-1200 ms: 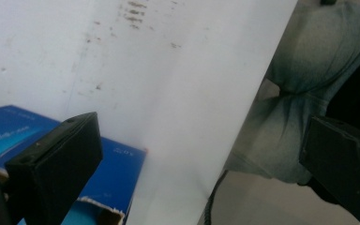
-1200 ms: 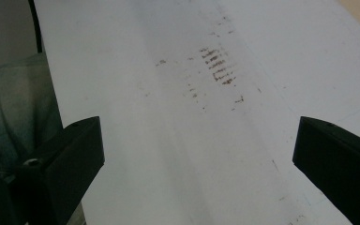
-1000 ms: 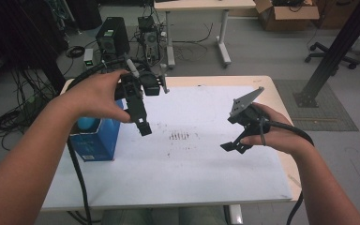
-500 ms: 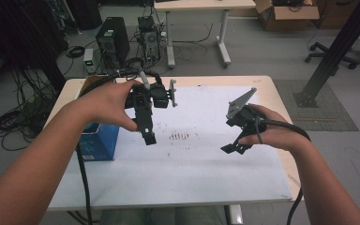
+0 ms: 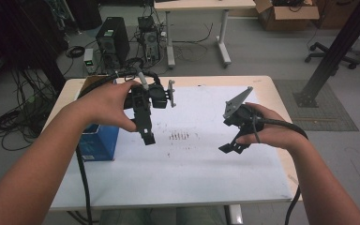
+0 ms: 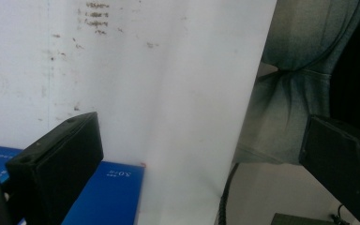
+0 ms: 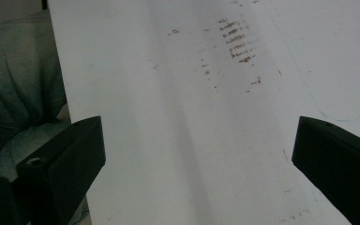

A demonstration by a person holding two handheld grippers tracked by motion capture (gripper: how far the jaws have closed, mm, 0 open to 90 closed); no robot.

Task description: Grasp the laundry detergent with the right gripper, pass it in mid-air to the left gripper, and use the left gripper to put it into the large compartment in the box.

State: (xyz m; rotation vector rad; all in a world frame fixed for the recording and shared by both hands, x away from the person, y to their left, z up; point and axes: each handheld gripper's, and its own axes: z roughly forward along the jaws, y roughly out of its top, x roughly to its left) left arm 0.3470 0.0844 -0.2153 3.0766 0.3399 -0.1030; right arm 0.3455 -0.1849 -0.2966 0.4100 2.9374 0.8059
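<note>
Both grippers are held up over the white tabletop (image 5: 192, 164), jaws spread wide, nothing gripped. Left gripper (image 5: 146, 136) is just right of the blue box (image 5: 98, 143); right gripper (image 5: 232, 145) is on the right.

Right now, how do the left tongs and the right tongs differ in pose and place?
The left tongs hang near the blue box; the right tongs hang over the white sheet toward its right side. The left tongs point down toward the table, while the right tongs lie more level. Both are open, empty and held above the table.
</note>
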